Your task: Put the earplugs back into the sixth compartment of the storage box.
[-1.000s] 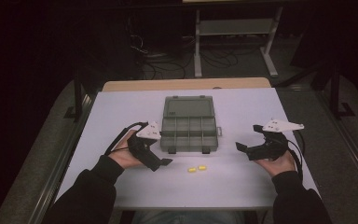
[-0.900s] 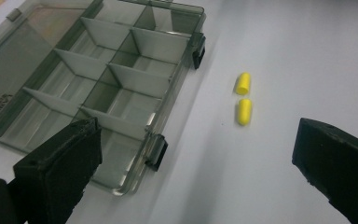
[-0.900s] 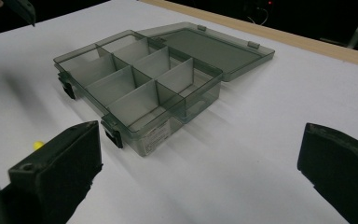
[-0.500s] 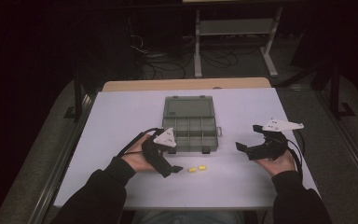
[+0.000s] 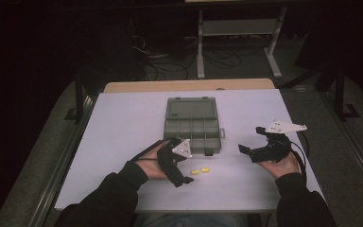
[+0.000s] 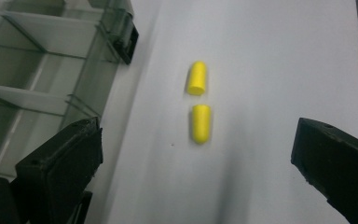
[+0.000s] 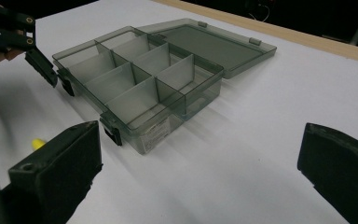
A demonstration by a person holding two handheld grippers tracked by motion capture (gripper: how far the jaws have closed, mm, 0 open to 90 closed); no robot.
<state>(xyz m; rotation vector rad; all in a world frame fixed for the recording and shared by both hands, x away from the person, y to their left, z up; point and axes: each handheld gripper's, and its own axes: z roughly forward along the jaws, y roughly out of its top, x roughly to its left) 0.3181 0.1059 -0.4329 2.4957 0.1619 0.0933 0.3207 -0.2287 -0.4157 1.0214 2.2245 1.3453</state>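
Black jaws of the left gripper (image 6: pixel 196 154) are standing wide apart, gripping nothing, and framing two yellow earplugs on the white counter (image 6: pixel 270 56). The nearer earplug (image 6: pixel 200 123) is lying between the jaws but ahead of their tips, touching neither; the farther earplug (image 6: pixel 197 78) is sitting just beyond it, almost end to end with a small gap between them. In the high view the left gripper (image 5: pixel 182 178) is hovering just left of the two earplugs (image 5: pixel 199 170), which are lying just in front of the grey plastic box (image 5: pixel 191 124), near its front edge but apart from it. The box is sitting open in the middle of the counter, its lid (image 7: pixel 209 44) lying flat behind it, and the divided compartments in view are looking empty. Its black latch (image 6: pixel 129 39) is showing at the corner nearest the earplugs.

The right gripper (image 7: pixel 200 172) is also holding its jaws wide apart with nothing between them, pointing toward the box from the right. In the high view the right gripper (image 5: pixel 246 151) is resting well apart from the earplugs, to the right of the box.
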